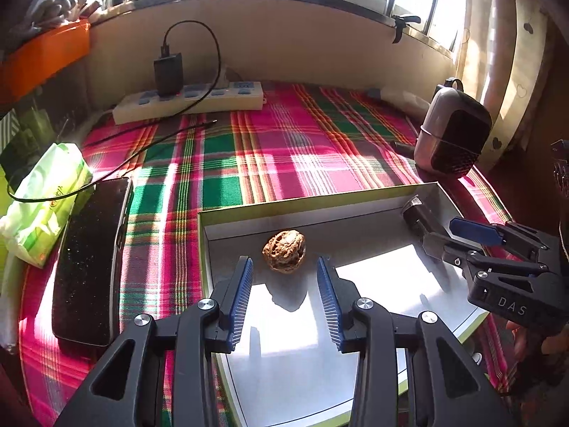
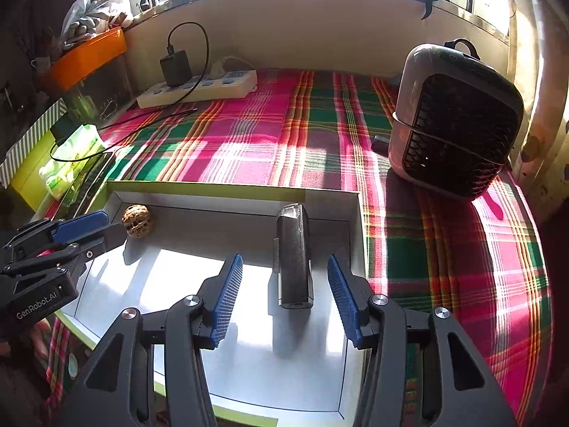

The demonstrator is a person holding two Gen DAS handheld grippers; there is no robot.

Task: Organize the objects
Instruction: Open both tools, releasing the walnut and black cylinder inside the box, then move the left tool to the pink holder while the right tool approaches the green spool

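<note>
From the left wrist, our left gripper (image 1: pixel 284 267) hangs wide and empty just short of the walnut (image 1: pixel 284 251), lying in the box (image 1: pixel 213 229) at 12 o'clock, so we'd back straight out; the other tool reads "DAS". From the right wrist, our right gripper (image 2: pixel 284 267) straddles the dark lighter (image 2: pixel 293 255) in that box without pinching, and the left one at 9 o'clock says "GenRobot.AI".

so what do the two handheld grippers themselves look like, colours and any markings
Both are black plastic linkage frames with silver round pivot bolts and blue ribbed finger pads. The left gripper carries white "GenRobot.AI" lettering on its body, seen from the right wrist view; the right gripper shows "DAS" on its side in the left wrist view.
</note>
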